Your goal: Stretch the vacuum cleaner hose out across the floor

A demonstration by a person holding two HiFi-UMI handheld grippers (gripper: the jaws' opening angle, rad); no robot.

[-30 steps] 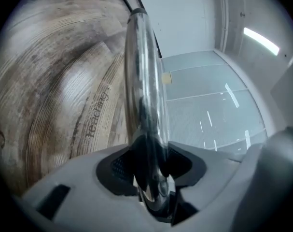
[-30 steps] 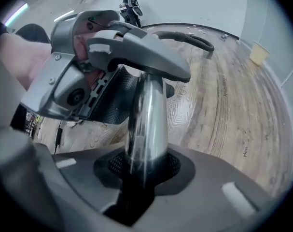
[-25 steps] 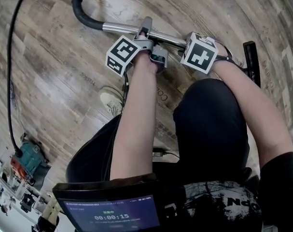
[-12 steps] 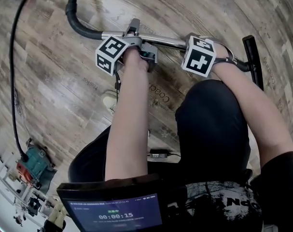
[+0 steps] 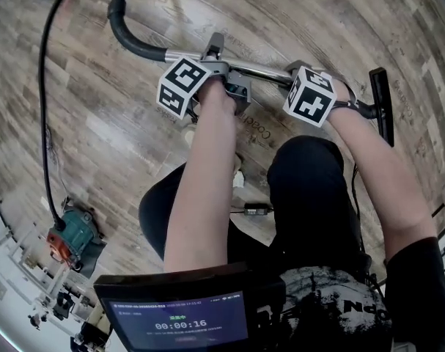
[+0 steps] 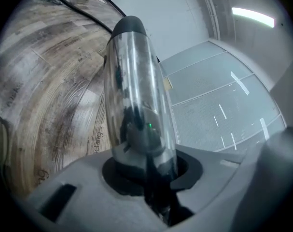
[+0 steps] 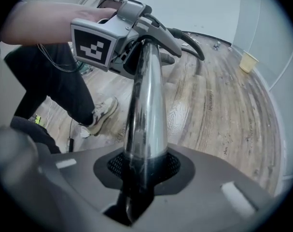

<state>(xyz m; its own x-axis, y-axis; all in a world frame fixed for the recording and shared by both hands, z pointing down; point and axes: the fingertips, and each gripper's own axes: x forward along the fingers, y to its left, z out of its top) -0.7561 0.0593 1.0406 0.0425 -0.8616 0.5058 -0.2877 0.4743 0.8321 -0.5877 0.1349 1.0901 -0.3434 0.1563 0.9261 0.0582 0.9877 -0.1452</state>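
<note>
A tablet [image 5: 178, 317] sits closest, its lower part cut off by the frame. Beyond it, black-trousered legs hide much of the wood-plank floor [image 5: 97, 123]. A pale shoe [image 7: 102, 114] shows whole only in the right gripper view. At the floor's left edge stands a teal machine [image 5: 75, 233], too small to read. A thin black cord [image 5: 42, 123] runs from it up and out of sight.

Past the knees, both grippers carry a metal wand [image 5: 262, 67] clear of the floor. The right gripper [image 7: 139, 178] is clamped round it near the black floor head [image 5: 382, 105], though its marker cube covers the grip from above. The left gripper [image 6: 146, 175] has just been closing its jaws and pinches the wand nearer the hose [image 5: 118, 24]. The hose bends away from the wand's end toward the floor's far edge and is cut off there, so how far it reaches cannot be told.
</note>
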